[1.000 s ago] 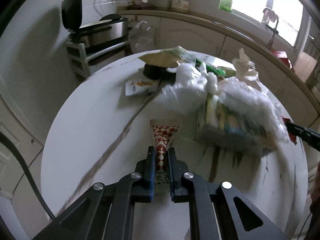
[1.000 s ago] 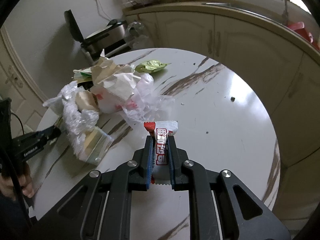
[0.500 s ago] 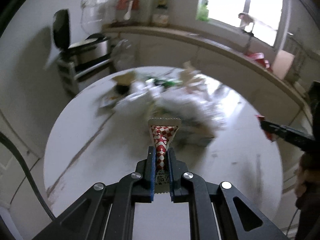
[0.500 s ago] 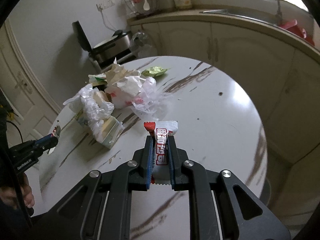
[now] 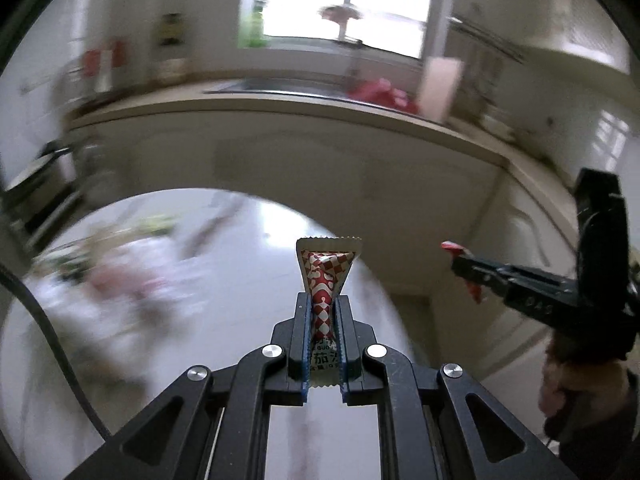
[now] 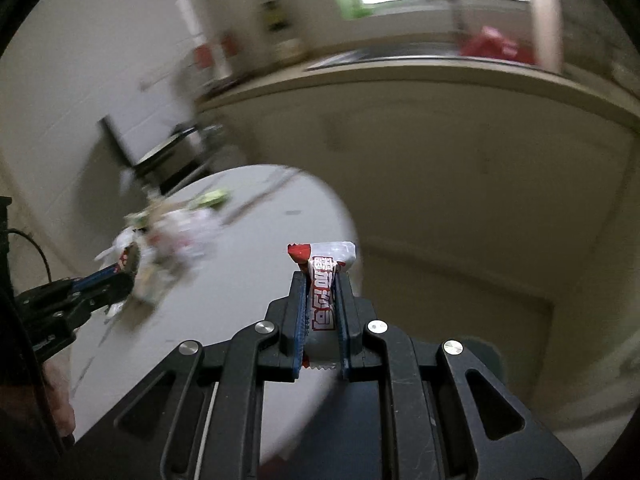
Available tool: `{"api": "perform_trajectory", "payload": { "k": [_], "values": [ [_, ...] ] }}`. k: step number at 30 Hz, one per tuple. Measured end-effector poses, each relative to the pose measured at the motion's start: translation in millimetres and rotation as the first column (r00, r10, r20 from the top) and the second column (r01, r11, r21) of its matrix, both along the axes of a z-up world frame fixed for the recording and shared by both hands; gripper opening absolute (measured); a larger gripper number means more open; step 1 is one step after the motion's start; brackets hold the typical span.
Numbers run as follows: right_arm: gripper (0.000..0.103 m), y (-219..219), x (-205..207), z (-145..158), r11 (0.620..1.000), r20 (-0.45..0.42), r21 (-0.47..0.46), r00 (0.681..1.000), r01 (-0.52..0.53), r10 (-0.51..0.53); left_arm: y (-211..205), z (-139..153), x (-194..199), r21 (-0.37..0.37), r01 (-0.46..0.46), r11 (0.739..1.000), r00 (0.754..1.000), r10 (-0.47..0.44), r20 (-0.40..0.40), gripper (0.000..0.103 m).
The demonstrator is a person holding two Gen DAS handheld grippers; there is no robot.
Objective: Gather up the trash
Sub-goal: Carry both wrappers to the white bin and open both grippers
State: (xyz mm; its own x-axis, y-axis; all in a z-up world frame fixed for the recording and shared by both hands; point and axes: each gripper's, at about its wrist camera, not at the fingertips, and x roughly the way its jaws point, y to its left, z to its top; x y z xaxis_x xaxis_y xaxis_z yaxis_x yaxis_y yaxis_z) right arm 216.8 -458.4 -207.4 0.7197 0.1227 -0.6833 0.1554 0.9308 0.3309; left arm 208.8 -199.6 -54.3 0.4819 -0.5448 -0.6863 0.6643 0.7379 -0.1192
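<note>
Left claw (image 5: 324, 312), raised above the round tabletop (image 5: 256, 272), is clenched on a red-checked sachet (image 5: 326, 276) that stands upright between its fingers. Right claw (image 6: 323, 292), past the tabletop's edge, is clenched on a red-and-white wrapper (image 6: 325, 276), also upright. Each claw shows at the side of the other's view. A blurred trash pile (image 6: 168, 236) lies on the tabletop; cabinets (image 5: 352, 176) and a window (image 5: 348, 0) stand behind.
</note>
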Motion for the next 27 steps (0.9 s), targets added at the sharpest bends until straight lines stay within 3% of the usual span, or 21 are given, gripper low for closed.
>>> {"api": "perform_trajectory", "payload": {
  "k": [3, 7, 12, 18, 25, 27],
  "values": [
    [0.013, -51.8, -20.0, -18.6, 0.994, -0.048, 0.001, 0.993, 0.108, -0.108, -63.1, -23.5, -2.4, 0.011, 0.103, 0.995, 0.992, -0.102, -0.075, 0.007],
    [0.013, -114.8, -41.0, -59.7, 0.974, -0.143, 0.019, 0.965, 0.227, -0.222, -130.8, -69.5, 1.8, 0.043, 0.172, 0.984, 0.969, -0.161, -0.187, 0.007],
    [0.013, -161.4, -44.2, -130.1, 0.955, -0.272, 0.073, 0.927, 0.288, -0.259, -202.8, -137.2, 22.2, 0.109, 0.213, 0.971, 0.933, -0.169, -0.319, 0.007],
    [0.013, -184.1, -27.4, -203.9, 0.935, -0.364, 0.174, 0.902, 0.309, -0.231, -260.8, -210.0, 59.4, 0.210, 0.221, 0.952, 0.895, -0.112, -0.432, 0.008],
    [0.015, -198.0, -12.0, -253.9, 0.905, -0.420, 0.249, 0.880, 0.345, -0.220, -309.6, -247.8, 94.5, 0.294, 0.246, 0.923, 0.895, -0.101, -0.434, 0.013],
    [0.017, -199.0, -14.3, -256.2, 0.904, -0.422, 0.246, 0.878, 0.350, -0.225, -319.1, -253.1, 99.1, 0.310, 0.253, 0.917, 0.896, -0.101, -0.433, 0.022]
  ]
}}
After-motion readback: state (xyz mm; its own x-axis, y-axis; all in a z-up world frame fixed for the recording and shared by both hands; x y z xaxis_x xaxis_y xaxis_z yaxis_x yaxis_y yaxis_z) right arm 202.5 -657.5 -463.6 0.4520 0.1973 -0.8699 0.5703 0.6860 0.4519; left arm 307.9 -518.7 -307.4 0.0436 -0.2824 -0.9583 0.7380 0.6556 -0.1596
